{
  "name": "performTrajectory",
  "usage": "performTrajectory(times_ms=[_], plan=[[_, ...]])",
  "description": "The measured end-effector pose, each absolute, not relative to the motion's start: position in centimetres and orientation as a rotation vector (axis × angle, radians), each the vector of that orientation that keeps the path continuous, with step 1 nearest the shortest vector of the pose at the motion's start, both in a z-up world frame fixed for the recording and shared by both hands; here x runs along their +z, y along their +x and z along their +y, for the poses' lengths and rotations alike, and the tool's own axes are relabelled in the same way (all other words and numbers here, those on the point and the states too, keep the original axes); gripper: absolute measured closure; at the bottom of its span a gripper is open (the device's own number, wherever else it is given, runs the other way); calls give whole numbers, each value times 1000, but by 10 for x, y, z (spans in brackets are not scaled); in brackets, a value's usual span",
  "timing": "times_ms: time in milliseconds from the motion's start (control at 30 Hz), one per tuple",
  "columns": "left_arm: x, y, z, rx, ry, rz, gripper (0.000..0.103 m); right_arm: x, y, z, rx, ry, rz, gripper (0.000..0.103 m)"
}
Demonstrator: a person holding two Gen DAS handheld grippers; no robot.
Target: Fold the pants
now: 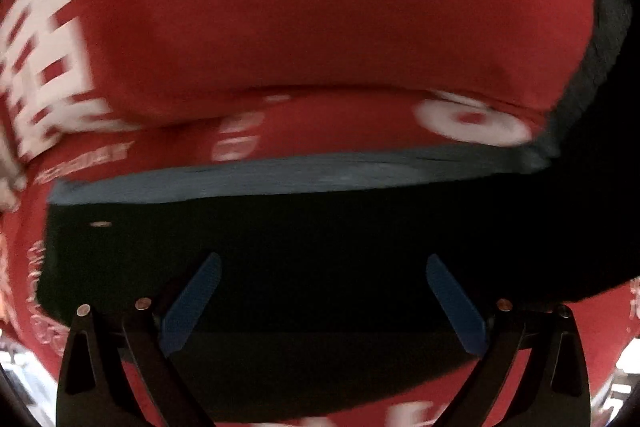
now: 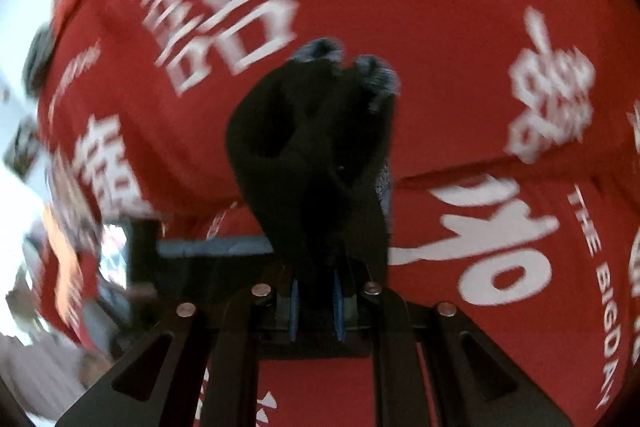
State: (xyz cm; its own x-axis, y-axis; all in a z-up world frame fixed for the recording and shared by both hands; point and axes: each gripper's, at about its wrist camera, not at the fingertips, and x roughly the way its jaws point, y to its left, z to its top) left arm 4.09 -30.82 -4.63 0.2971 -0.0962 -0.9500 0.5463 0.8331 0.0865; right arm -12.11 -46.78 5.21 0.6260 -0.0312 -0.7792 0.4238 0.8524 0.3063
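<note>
Soft black pants (image 1: 280,267) lie flat on a red printed cloth (image 1: 320,27). Left gripper (image 1: 324,303) spread wide; right gripper (image 2: 316,307) pinches a bunched fold.

The left tool (image 1: 322,301) is showing two blue pads (image 1: 192,303) with a fine ribbed texture, each sitting on a black finger. Black linkage arms with long cut-out slots are framing them, and small round silver screws (image 1: 143,303) are glinting at the joints. The right tool (image 2: 316,307) is wearing the same black arms, silver screws (image 2: 262,290) and narrow blue pads (image 2: 295,311).
</note>
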Motion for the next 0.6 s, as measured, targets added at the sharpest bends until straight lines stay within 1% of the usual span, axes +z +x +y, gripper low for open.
performTrajectory(times_ms=[100,167,267,300,333,367,433,500,600], plan=[[-47,68,-264,-346,449,1197,0,32,-88,-423,-227,429,939,88],[-52,82,-232,-288,432,1207,0,6,-64,-388,-208,383,1000,88],[-64,96,-201,-242,417,1236,0,-38,-34,-344,-215,299,1139,84],[-65,95,-197,-237,418,1246,0,-46,-30,-335,-231,262,1173,81],[-67,97,-189,-235,422,1260,0,-54,-24,-319,-265,185,1218,80],[-67,96,-187,-239,420,1266,0,-54,-22,-309,-288,131,1230,79],[-67,95,-185,-257,408,1279,0,-44,-24,-291,-293,34,1229,71],[-59,94,-180,-289,388,1294,0,-24,-34,-283,-228,48,1199,53],[-53,87,-193,-376,379,1334,0,-3,-56,-301,-135,219,1167,51]])
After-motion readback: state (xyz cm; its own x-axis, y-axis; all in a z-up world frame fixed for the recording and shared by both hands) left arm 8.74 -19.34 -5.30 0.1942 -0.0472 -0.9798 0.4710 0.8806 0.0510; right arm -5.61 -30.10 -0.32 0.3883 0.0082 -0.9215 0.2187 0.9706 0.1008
